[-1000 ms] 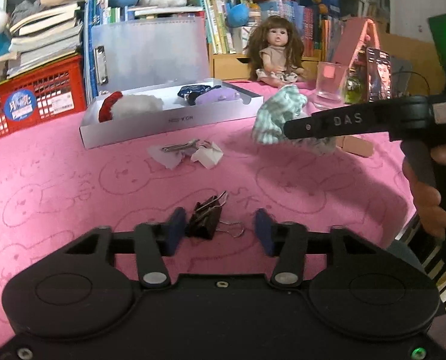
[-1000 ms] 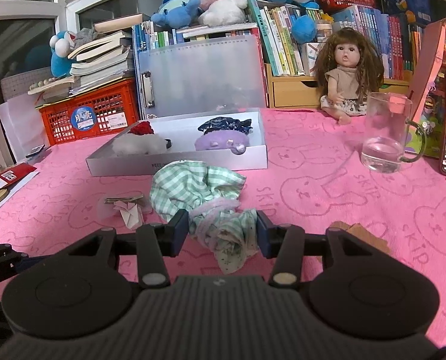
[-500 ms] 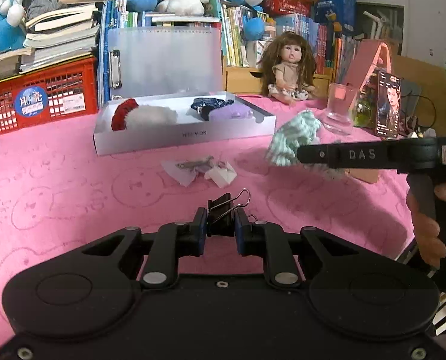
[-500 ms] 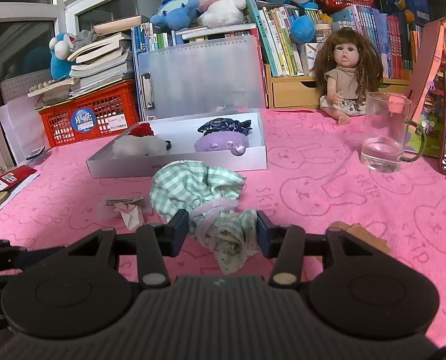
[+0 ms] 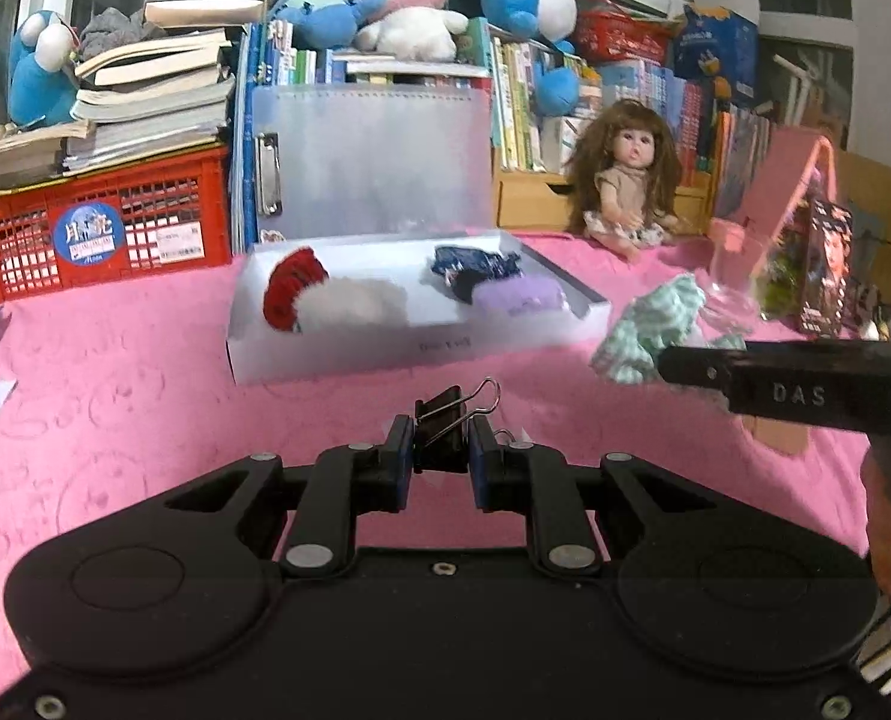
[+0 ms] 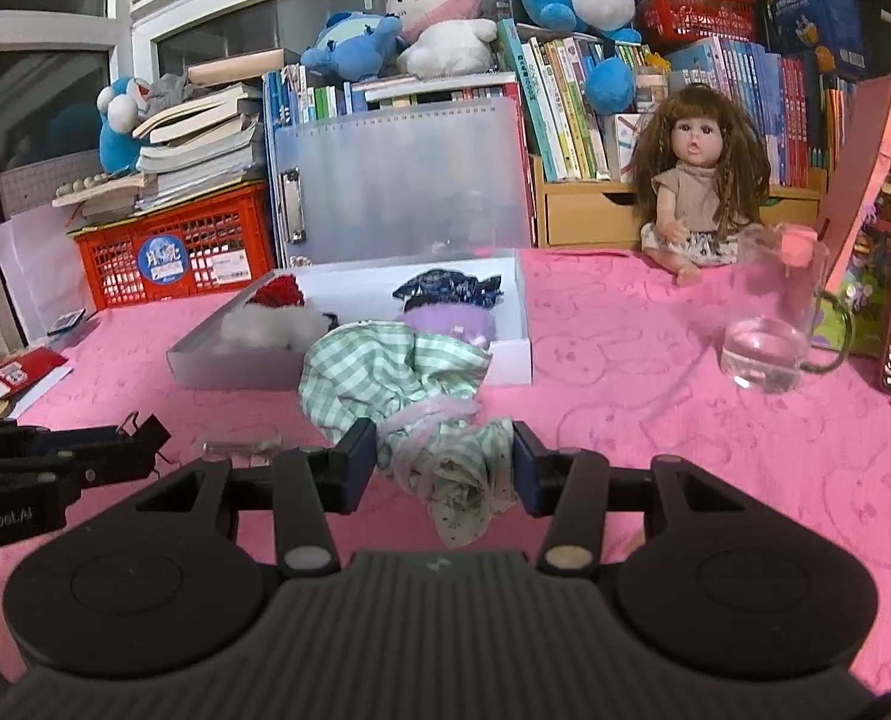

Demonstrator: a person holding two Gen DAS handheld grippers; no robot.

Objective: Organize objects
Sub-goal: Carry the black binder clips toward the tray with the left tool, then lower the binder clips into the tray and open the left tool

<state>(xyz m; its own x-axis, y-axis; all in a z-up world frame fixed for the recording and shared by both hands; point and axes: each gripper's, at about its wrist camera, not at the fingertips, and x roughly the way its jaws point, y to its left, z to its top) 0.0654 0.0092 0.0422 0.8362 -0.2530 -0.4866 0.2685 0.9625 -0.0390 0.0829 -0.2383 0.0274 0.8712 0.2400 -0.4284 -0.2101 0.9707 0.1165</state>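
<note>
My left gripper [image 5: 441,450] is shut on a black binder clip [image 5: 445,423] and holds it above the pink tablecloth; its wire handles stick up to the right. Behind it lies a shallow white box [image 5: 385,354] with a red and white fluffy item [image 5: 325,300] and a purple item [image 5: 520,300] inside. My right gripper [image 6: 445,450] is shut on a bunched green checked cloth [image 6: 397,372], just in front of the box [image 6: 235,369]. In the right wrist view the left gripper [image 6: 55,456] and its clip [image 6: 145,429] show at the left edge.
A glass mug [image 6: 769,324] with some water stands at the right, a doll [image 6: 700,192] sits behind it. A red crate [image 6: 175,252], a folder and books line the back. Crumpled paper [image 6: 241,450] lies on the cloth near the left gripper.
The left jaws closed on the binder clip and lifted it off the tablecloth, towards the white box. The right gripper and its cloth have stayed still.
</note>
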